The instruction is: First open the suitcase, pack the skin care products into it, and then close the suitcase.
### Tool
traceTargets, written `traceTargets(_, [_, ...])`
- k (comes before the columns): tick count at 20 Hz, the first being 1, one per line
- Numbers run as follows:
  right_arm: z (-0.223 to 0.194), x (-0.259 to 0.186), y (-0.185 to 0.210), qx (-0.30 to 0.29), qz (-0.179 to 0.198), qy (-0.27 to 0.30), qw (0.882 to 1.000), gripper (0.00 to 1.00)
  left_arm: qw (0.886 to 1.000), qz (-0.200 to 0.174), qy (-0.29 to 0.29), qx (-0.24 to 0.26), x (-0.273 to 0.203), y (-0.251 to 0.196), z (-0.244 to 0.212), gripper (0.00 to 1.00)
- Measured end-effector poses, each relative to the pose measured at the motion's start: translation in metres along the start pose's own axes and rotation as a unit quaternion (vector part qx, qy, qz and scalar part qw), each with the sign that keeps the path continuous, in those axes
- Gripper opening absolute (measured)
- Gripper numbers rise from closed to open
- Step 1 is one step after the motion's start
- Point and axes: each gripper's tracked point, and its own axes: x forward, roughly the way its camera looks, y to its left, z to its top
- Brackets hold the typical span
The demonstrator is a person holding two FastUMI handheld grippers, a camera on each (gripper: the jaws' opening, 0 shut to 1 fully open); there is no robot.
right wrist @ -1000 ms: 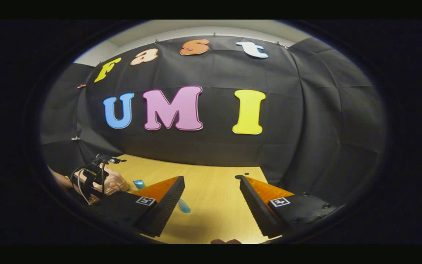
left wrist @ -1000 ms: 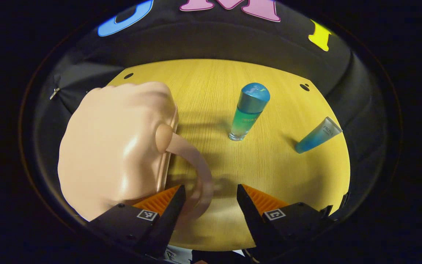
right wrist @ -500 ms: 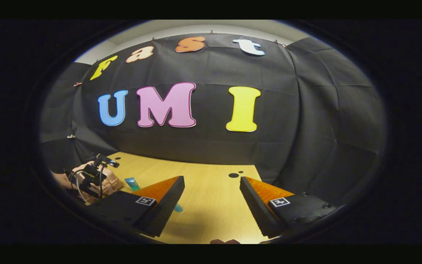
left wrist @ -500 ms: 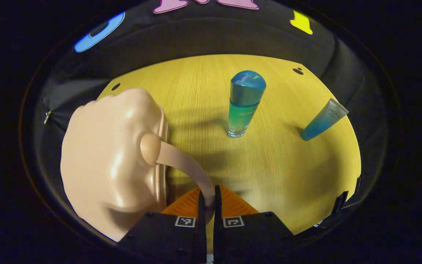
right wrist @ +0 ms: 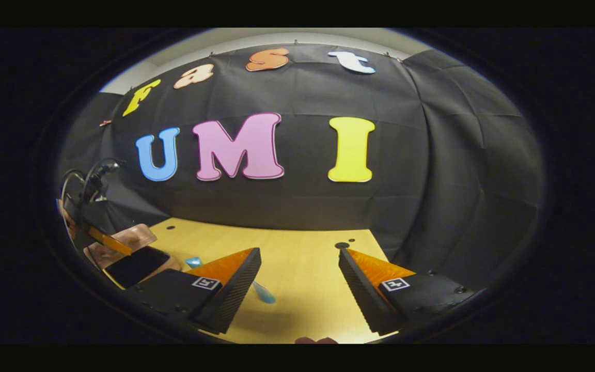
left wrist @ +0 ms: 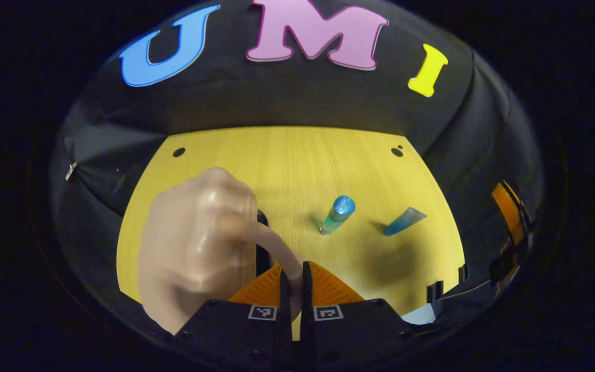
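While ajar, suitcase (left wrist: 194,243) with dark interior

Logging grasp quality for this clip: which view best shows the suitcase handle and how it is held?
The left gripper view. There the suitcase handle arcs from the pink suitcase into the left gripper, whose fingers are pressed on it. In the right gripper view the suitcase sits far off with its lid raised; its handle cannot be made out.
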Motion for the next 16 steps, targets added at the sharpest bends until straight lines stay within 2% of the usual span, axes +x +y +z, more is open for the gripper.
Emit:
traceTargets(2, [0.013,0.001,0.020,-0.007,-0.011,-0.014,1.000,0.96,0.999,-0.014,-0.026,-0.014,-0.034,0.033,0.019,0.11])
traceTargets(4, [0.025,-0.001,0.042,0.000,-0.028,-0.022,0.999,0.96,0.999,-0.018,-0.042,-0.007,-0.063,0.076,0.026,0.11])
traceTargets(6, [0.039,-0.005,0.069,0.011,-0.040,-0.037,0.998,0.96,0.998,0.002,-0.065,0.009,-0.082,0.128,0.034,0.11])
traceTargets(9, [0.055,-0.010,0.107,0.019,-0.050,-0.053,0.997,0.96,0.993,0.051,-0.097,0.036,-0.103,0.220,0.042,0.11])
traceTargets(10, [0.059,-0.012,0.118,0.018,-0.051,-0.058,0.997,0.92,0.991,0.063,-0.108,0.044,-0.103,0.249,0.041,0.11])
traceTargets(11, [0.063,-0.013,0.128,0.015,-0.053,-0.061,0.997,0.96,0.989,0.073,-0.116,0.048,-0.101,0.280,0.040,0.15])
traceTargets(12, [0.065,-0.015,0.136,0.010,-0.056,-0.062,0.996,0.96,0.987,0.091,-0.123,0.050,-0.096,0.311,0.038,0.11])
traceTargets(13, [0.067,-0.018,0.144,0.005,-0.059,-0.062,0.996,0.96,0.985,0.116,-0.120,0.044,-0.087,0.351,0.034,0.11])
traceTargets(14, [0.071,-0.023,0.153,0.001,-0.061,-0.066,0.996,0.92,0.983,0.134,-0.119,0.035,-0.077,0.385,0.026,0.11])
traceTargets(15, [0.076,-0.028,0.159,-0.004,-0.065,-0.070,0.995,0.96,0.983,0.140,-0.118,0.021,-0.068,0.413,0.020,0.10])
traceTargets(16, [0.077,-0.034,0.164,-0.012,-0.072,-0.071,0.995,0.96,0.984,0.135,-0.119,0.009,-0.060,0.431,0.012,0.10])
